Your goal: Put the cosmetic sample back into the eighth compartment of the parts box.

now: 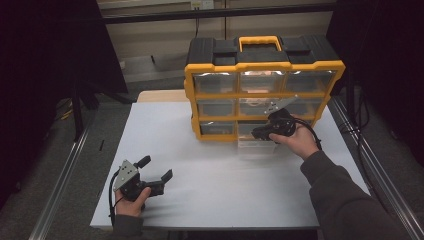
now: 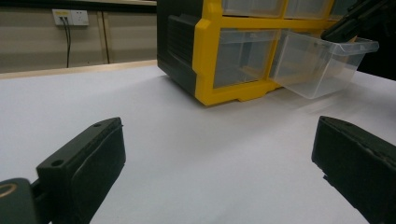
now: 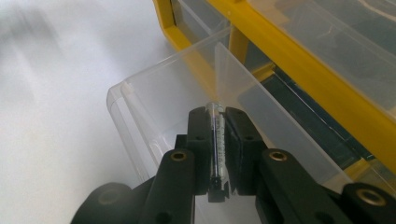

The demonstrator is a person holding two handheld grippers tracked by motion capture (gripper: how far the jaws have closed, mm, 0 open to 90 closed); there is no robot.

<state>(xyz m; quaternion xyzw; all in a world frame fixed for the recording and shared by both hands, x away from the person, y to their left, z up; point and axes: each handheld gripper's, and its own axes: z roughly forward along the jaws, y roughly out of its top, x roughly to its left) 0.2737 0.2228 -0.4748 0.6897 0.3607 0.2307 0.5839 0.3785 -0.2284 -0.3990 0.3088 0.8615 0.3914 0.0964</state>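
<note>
Two tongs are at work over a white counter [image 1: 210, 165] that carries a yellow-and-black organiser [image 1: 262, 90] with nine clear drawers, standing at about twelve o'clock in the high view. From its bottom row, middle column, one clear drawer [image 1: 255, 146] is pulled out toward the person and rests tilted, its front end low on the counter. In the left gripper view the same drawer [image 2: 322, 63] juts out of the yellow frame at roughly one o'clock, its open top showing.

The right tongs [image 1: 256, 134] sit at the front wall of that drawer, held by the right hand [image 1: 300, 142], which comes in from about four o'clock. In the right gripper view the right tongs [image 3: 218, 140] are pressed together on the drawer's thin clear front wall [image 3: 215, 135], which runs upright between the two black pads; the rest of the drawer [image 3: 187, 84] spreads away toward twelve o'clock, with the organiser's yellow bars [image 3: 299, 70] crossing toward two o'clock.

The left tongs [image 1: 156, 169] lie well apart from the organiser, at about seven o'clock on the counter, gripped by the left hand [image 1: 131, 202]. Their jaws stand spread wide with nothing between them; in the left gripper view the left tongs [image 2: 219, 163] frame bare counter [image 2: 196, 140] on either side.
</note>
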